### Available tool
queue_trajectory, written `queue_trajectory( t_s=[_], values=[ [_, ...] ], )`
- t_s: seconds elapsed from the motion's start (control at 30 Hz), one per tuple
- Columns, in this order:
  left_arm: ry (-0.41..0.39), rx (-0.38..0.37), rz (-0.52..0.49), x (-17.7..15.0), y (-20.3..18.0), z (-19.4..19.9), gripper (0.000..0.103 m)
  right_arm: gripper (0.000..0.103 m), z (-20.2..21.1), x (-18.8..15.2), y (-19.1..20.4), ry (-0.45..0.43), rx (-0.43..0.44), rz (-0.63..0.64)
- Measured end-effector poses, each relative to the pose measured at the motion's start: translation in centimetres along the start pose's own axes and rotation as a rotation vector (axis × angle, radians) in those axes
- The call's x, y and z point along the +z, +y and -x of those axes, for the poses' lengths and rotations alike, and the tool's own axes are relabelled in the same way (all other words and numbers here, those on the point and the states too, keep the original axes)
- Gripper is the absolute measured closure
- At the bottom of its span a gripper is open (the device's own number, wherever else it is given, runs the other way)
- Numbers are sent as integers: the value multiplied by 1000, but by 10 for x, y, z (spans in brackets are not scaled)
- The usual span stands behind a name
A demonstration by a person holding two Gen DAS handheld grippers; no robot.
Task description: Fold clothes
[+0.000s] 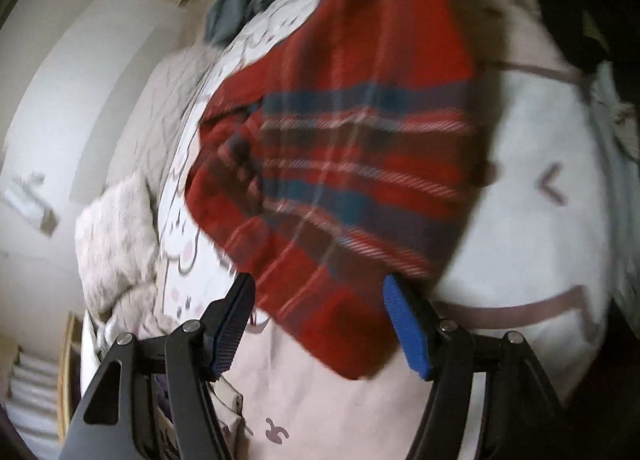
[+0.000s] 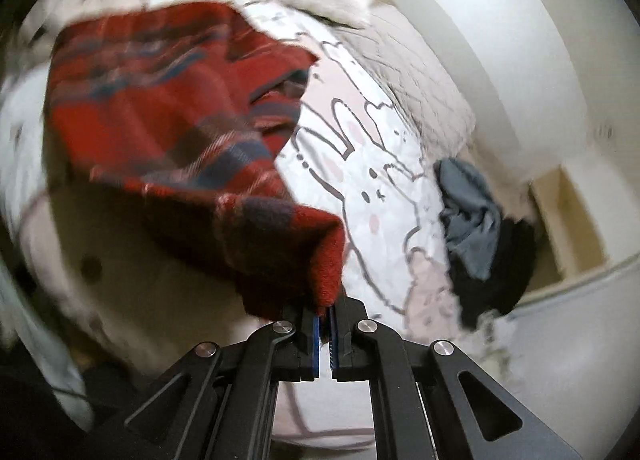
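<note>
Left gripper (image 1: 320,326): fingers spread wide, nothing between the blue pads (image 1: 406,326), sitting at the bottom centre of the left wrist view. Red plaid garment (image 1: 340,147) fills the middle of that frame, running from top centre down to between the two fingers; its lower corner sits between the pads, contact not clear due to blur. Right gripper (image 2: 325,318): fingers pinched together on a corner of the red plaid garment (image 2: 168,131) at bottom centre of the right wrist view; fabric rises from the pads toward upper left. Beneath it a white bedsheet with bunny print (image 2: 360,163) covers mid frame. Grey garment (image 2: 468,215) lies at right of the right wrist view, on top of a black garment (image 2: 496,280). Fluffy cream blanket (image 1: 116,236) at left of the left wrist view, beside the sheet.
</note>
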State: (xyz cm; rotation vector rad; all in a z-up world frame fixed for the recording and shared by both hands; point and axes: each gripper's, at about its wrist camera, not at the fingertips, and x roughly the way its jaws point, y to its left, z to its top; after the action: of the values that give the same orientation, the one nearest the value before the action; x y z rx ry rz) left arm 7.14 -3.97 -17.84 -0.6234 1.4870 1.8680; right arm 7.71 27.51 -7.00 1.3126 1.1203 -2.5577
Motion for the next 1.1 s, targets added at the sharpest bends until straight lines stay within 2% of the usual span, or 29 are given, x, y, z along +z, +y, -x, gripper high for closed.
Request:
queue_trajectory(
  t_s=[0.1, 0.23, 0.4, 0.47, 0.53, 0.57, 0.6, 0.67, 0.73, 0.77, 1.0, 1.07, 1.1],
  values=[
    [-25, 0, -87, 3, -23, 8, 37, 99, -6, 12, -18, 2, 102, -160],
    [-15, 27, -148, 4, -48, -7, 37, 99, -12, 26, -44, -14, 217, -361],
    [-39, 172, -211, 16, -67, -29, 36, 99, -11, 31, -69, -51, 250, -523],
    [-24, 227, -188, 19, -61, -36, 36, 99, -9, 32, -79, -70, 239, -557],
    [11, 249, -148, 17, -51, -41, 38, 99, -8, 31, -84, -78, 221, -562],
    [34, 252, -130, 15, -45, -43, 56, 99, -8, 31, -85, -80, 213, -561],
    [53, 251, -108, 13, -40, -44, 81, 99, -8, 30, -86, -82, 204, -561],
    [73, 228, -40, 10, -26, -45, 94, 99, -9, 28, -85, -85, 183, -544],
    [94, 204, 29, 8, -12, -46, 94, 99, -13, 26, -72, -91, 134, -449],
    [104, 192, 63, 6, -5, -46, 95, 99, -14, 24, -59, -108, 85, -360],
    [145, 89, 417, 7, 52, -52, 95, 97, -42, -27, 48, -123, -168, 445],
    [151, 60, 507, 8, 66, -54, 95, 75, -50, -44, 61, -100, -175, 545],
    [156, 47, 547, 9, 70, -55, 95, 37, -52, -50, 63, -90, -182, 566]
  ],
)
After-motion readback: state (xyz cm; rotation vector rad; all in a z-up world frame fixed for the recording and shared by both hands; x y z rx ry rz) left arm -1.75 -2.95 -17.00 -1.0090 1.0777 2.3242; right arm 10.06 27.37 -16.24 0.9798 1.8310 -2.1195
